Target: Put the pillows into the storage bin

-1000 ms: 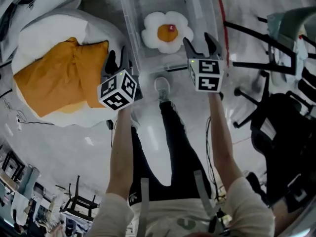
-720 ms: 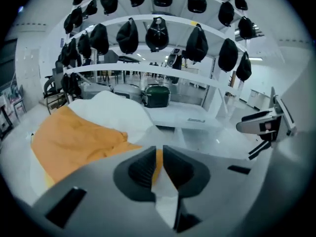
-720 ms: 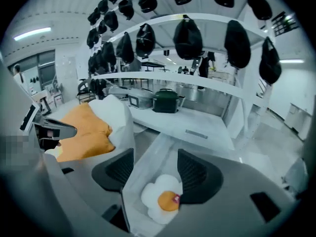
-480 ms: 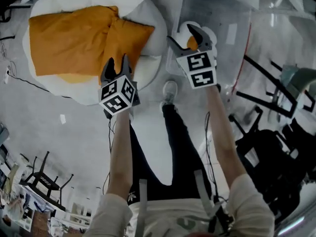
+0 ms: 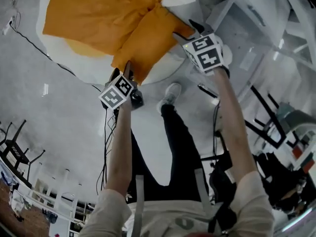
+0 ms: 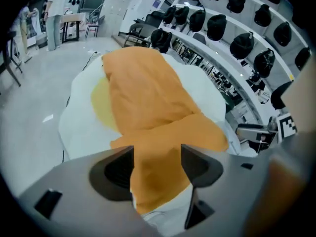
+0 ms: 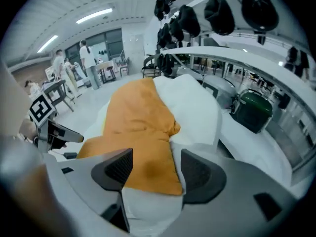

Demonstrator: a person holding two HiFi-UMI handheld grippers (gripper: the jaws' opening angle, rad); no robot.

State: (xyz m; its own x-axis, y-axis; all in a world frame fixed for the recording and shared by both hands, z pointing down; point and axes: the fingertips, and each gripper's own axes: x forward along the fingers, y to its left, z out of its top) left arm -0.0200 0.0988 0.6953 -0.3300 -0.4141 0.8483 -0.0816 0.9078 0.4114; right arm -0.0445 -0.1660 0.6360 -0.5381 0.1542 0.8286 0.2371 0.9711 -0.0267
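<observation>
Two orange pillows lie on a big white cushion with a yellow middle [image 5: 94, 65]: a large one [image 5: 98, 14] and a smaller one [image 5: 148, 38] nearer me. My left gripper [image 5: 123, 70] hovers at the smaller pillow's near corner. Its jaws have just been opening and stand open [image 6: 157, 164]. The orange pillow [image 6: 163, 147] shows in the gap, with neither pad pressing on it. My right gripper [image 5: 183, 29] is at that pillow's right corner, also open [image 7: 157, 172], orange cloth [image 7: 143, 162] in its gap. The clear storage bin [image 5: 249, 43] shows partly at upper right.
The person's leg and white shoe [image 5: 170, 94] stand just below the cushion. A black cable [image 5: 29, 38] runs across the grey floor at left. Black chairs [image 5: 276, 127] crowd the right side. Curved shelves with dark helmets [image 6: 247, 43] rise behind the cushion.
Both grippers have swung left, away from the clear bin with the flower pillow, and now sit low over the orange pillows. The left jaws stand wider than before.
</observation>
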